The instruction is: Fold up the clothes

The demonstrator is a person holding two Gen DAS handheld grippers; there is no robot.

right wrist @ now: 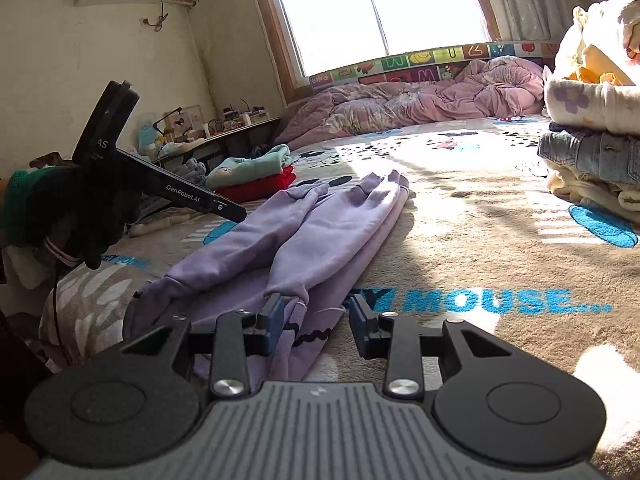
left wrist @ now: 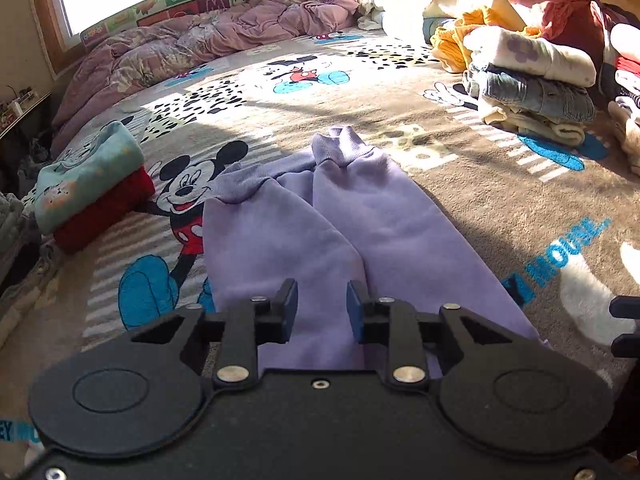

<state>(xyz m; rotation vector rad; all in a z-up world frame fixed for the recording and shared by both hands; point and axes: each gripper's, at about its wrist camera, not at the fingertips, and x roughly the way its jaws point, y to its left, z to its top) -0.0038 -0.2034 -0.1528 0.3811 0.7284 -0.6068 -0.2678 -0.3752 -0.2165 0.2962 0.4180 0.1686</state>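
On the bed's tan Mickey Mouse print blanket (left wrist: pixel 460 200), we are looking at a lilac fleece sweatshirt (left wrist: pixel 340 216) lying flat, both sleeves folded in side by side, ribbed cuffs pointing toward the window. We are holding the left hand-held gripper (left wrist: pixel 322 306) just above the near end of the sweatshirt, jaws apart, nothing between them. We are holding the right hand-held gripper (right wrist: pixel 316 322) low at the garment's near right edge, jaws apart too, its left fingertip (right wrist: pixel 269 322) sitting over the lilac fabric, the other over bare blanket; contact we cannot tell. In the right wrist view a black-gloved hand (right wrist: pixel 76 216) is gripping the left device's handle. A folded teal top on a folded red one (left wrist: pixel 90 184) is lying left of the sweatshirt. A stack with folded blue denim (left wrist: pixel 536 96) is sitting far right. A rumpled pink quilt (left wrist: pixel 208 44) is lying along the window side.
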